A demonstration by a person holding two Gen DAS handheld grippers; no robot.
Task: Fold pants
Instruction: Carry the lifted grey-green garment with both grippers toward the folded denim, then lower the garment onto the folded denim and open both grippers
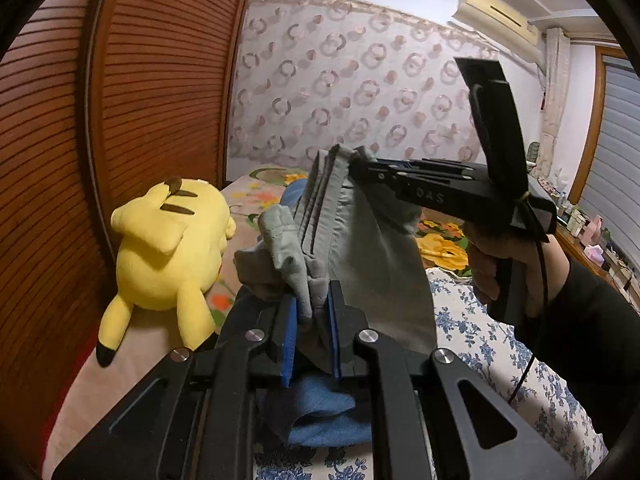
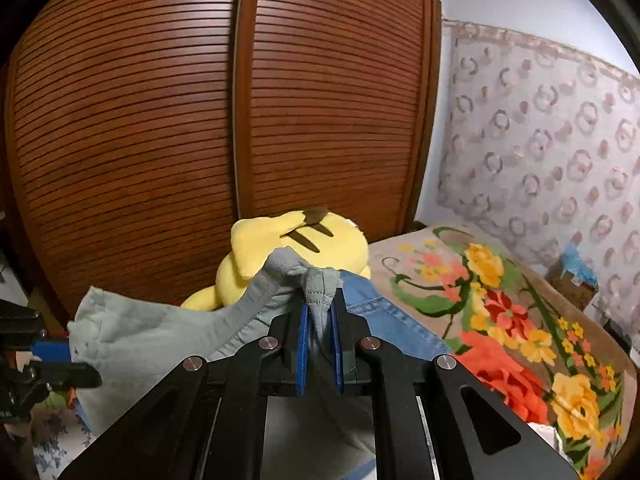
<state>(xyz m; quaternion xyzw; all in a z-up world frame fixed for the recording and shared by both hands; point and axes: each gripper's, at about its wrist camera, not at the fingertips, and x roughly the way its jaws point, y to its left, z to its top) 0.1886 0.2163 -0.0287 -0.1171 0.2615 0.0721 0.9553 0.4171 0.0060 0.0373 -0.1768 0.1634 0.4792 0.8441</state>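
Note:
Grey pants point(image 1: 360, 248) hang in the air between my two grippers, above the bed. In the left wrist view my left gripper point(image 1: 312, 314) is shut on a bunched grey edge, its blue pads point(image 1: 291, 340) pressing the cloth. Higher up and beyond it, my right gripper point(image 1: 354, 166) pinches another part of the same edge, with a hand point(image 1: 488, 268) on its handle. In the right wrist view my right gripper point(image 2: 319, 314) is shut on a grey fold, and the pants point(image 2: 132, 332) stretch left to my left gripper point(image 2: 68, 356) at the frame's edge.
A yellow plush toy point(image 1: 168, 248) point(image 2: 288, 248) lies on the bed against a brown slatted wardrobe point(image 1: 160, 80) point(image 2: 160, 120). Blue jeans point(image 1: 320, 420) point(image 2: 384, 312) lie under the pants. A flowered blanket point(image 2: 500, 320) and a blue-flowered sheet point(image 1: 480, 340) cover the bed.

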